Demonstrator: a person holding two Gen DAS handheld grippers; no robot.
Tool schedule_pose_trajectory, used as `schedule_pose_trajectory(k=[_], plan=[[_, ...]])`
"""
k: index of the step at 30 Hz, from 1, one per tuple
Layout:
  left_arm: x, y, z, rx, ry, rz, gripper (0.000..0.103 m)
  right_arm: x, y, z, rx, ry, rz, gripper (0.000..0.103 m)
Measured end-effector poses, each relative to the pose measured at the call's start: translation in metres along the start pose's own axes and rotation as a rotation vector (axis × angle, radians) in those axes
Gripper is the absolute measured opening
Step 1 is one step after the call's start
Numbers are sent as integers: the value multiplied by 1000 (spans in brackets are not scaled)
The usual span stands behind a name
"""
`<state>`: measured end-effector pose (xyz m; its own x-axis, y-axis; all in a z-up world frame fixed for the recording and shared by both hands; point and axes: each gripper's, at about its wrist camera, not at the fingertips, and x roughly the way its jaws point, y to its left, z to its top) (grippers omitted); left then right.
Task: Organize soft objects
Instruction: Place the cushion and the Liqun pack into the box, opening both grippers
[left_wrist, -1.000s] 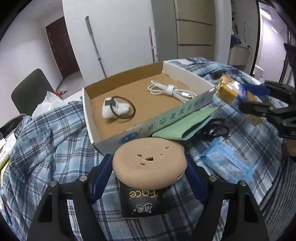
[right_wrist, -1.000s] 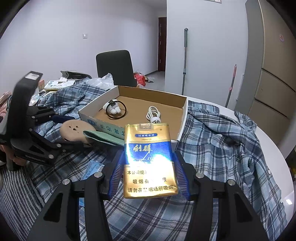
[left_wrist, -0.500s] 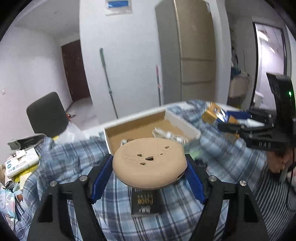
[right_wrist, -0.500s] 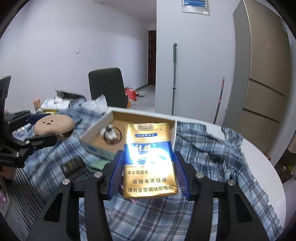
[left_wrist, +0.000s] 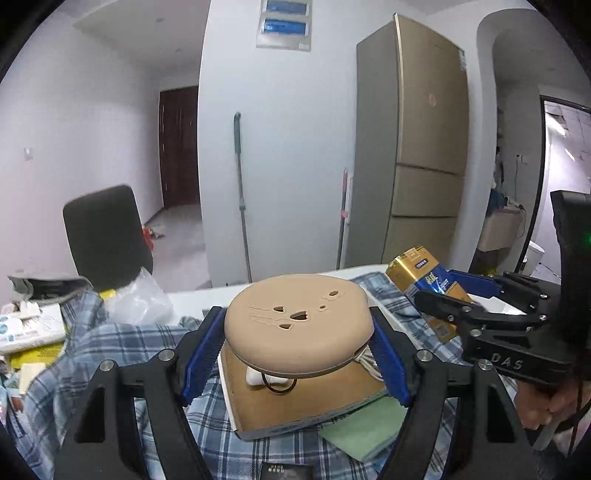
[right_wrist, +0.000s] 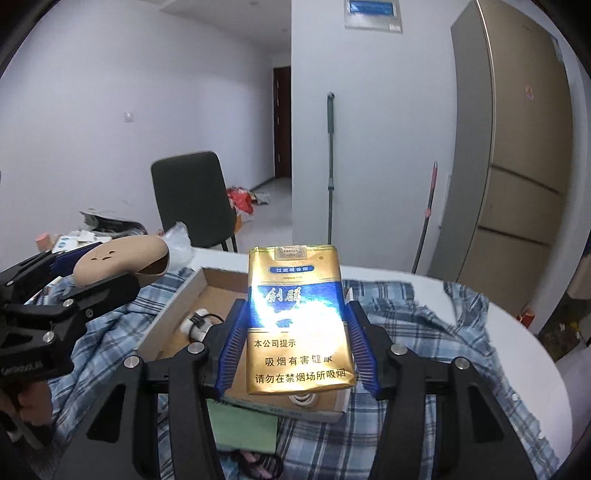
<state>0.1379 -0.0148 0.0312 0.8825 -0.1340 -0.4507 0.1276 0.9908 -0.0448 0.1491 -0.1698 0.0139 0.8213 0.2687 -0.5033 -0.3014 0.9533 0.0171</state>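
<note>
- Cardboard box (left_wrist: 295, 406), shallow, open-topped and brown inside, lies below and just ahead of both claws on the blue plaid cloth (left_wrist: 122, 354) that covers the white round table (right_wrist: 517, 332); judged from this, the coming move for either hand is forward and down into it.
- Left gripper (left_wrist: 295, 354) is clenched on the round tan soft pad with small cut-out holes (left_wrist: 299, 325); both blue ribbed fingers (left_wrist: 203, 354) press its rim, jaws fairly wide because the pad is wide. The pad is held flat, clear of the cloth, and hangs over the box's near half.
- Right gripper (right_wrist: 291, 347) is grasping the gold-and-blue soft cigarette pack (right_wrist: 297, 317) by its two long edges; the pack's long axis runs along the fingers, pointing away toward the box's far wall, printed face up.
- In the right wrist view the pack covers the right-hand part of the box, while the left claw and its pad sit off the box's left side, near its left wall.
- Box contents: a white earphone case with a black loop (left_wrist: 271, 378) and a coiled white cable (right_wrist: 303, 398), partly hidden by the held things. Free floor between them looks enough for either item, as far as I can judge.
- Pale green folded cloth (left_wrist: 365, 430) lies just beside the box's near edge, touching it.
</note>
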Motion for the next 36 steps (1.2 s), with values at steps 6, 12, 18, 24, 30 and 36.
schedule_pose_trajectory(k=[6,12,18,24,30,36], plan=[[48,10,-20,-6,120,7,77,48,-11,-22,47,113,13,52],[77,17,-38,-4,209,12,77,74,-17,-39,61,192,36,52],[85,18,-47,-3,258,9,80,85,-11,-45,51,224,54,53],[84,15,-51,3,266,7,84,85,-10,-47,39,224,59,73],[73,21,-42,-28,214,16,87,71,-17,-40,62,181,49,76],[36,20,-20,-29,106,23,87,41,-17,-20,69,112,34,76]])
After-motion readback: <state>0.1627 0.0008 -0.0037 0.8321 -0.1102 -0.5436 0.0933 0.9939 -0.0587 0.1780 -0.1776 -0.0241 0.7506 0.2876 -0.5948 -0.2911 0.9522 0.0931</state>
